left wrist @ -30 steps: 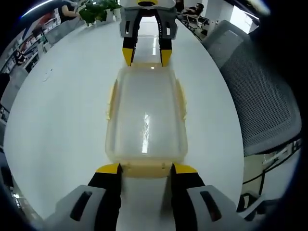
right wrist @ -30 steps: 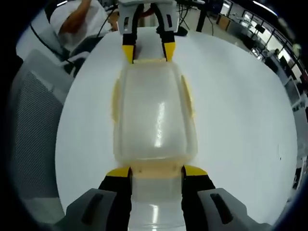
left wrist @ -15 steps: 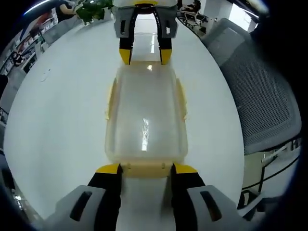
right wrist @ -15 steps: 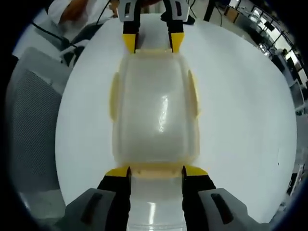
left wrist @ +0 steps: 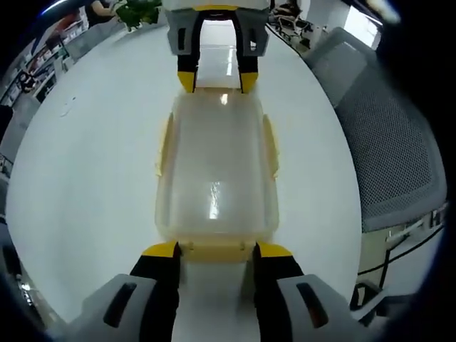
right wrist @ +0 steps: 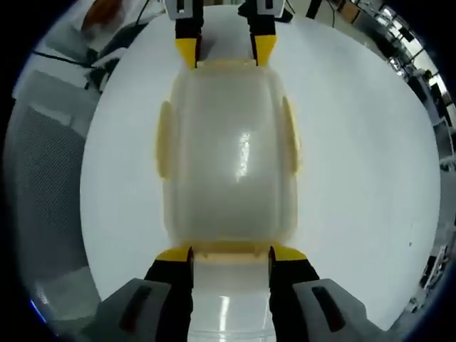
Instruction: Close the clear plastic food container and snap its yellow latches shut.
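Note:
A clear plastic container (left wrist: 214, 171) (right wrist: 228, 157) lies on the white table (left wrist: 85, 178) (right wrist: 363, 178) with its lid on top. Yellow latches (left wrist: 164, 146) (right wrist: 291, 139) run along both long sides. My left gripper (left wrist: 217, 249) (right wrist: 226, 51) stands open at one short end, its yellow-tipped jaws on either side of that end's yellow latch (left wrist: 217, 251). Facing it at the opposite short end, my right gripper (right wrist: 231, 254) (left wrist: 217, 82) is open too, straddling the latch (right wrist: 231, 249) there. Whether the latches are snapped down I cannot tell.
A grey mesh office chair (left wrist: 385, 142) (right wrist: 43, 178) stands close to the table's edge on one side. A green plant (left wrist: 139, 11) sits at the far end of the table. A person's arm (right wrist: 107, 11) is seen beyond the table.
Both grippers stay at the container's two ends. The right gripper view now looks more steeply down on the lid, and the container sits a little nearer in it.

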The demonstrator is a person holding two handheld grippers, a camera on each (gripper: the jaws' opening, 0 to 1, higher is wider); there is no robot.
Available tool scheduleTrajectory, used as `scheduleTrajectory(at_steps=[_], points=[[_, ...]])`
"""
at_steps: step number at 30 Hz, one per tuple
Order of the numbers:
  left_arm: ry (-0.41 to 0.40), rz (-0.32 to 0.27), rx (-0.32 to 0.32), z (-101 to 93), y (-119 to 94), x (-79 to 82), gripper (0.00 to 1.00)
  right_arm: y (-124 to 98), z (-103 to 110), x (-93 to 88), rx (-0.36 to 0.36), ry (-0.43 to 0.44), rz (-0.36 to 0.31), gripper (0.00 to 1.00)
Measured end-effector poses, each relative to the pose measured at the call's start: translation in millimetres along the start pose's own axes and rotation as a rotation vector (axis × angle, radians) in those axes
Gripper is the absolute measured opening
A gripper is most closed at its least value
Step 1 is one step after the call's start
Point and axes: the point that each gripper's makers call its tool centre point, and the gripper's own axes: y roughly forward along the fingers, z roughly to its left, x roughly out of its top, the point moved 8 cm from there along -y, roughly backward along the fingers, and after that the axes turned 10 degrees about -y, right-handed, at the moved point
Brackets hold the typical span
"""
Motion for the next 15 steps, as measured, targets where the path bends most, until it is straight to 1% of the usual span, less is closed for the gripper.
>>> scheduleTrajectory(at_steps=[4, 6, 8, 10, 13, 15], points=[[0.002, 0.01, 0.008, -1.6, -0.1, 0.8, 0.39, -2.0, 3.1, -2.8, -0.01, 0.001, -0.01, 0.4], [0.009, 0.014, 0.014, -3.2, -0.3, 0.9, 0.39, -2.6, 4.0, -4.1, -0.013, -0.011, -0.025, 0.4], [0.012, 0.01, 0.011, -2.1, -0.6, 0.8, 0.4, -3.7, 4.6, -6.7, -0.027, -0.005, -0.06, 0.4], [0.022, 0.013, 0.034, -6.9, -2.1, 1.1, 0.4, -4.0, 7.9, -8.9, -0.032, 0.003, -0.095, 0.4], [0.001, -0.002, 0.006, -16.5, -3.2, 2.8, 0.39, -3.2, 13.9, -10.1, -0.02, -0.018, -0.088, 0.4], [0.002, -0.004, 0.005, -15.1, -4.7, 1.9, 0.39, -4.8, 17.1, -9.5, -0.019, -0.022, -0.096, 0.4]])
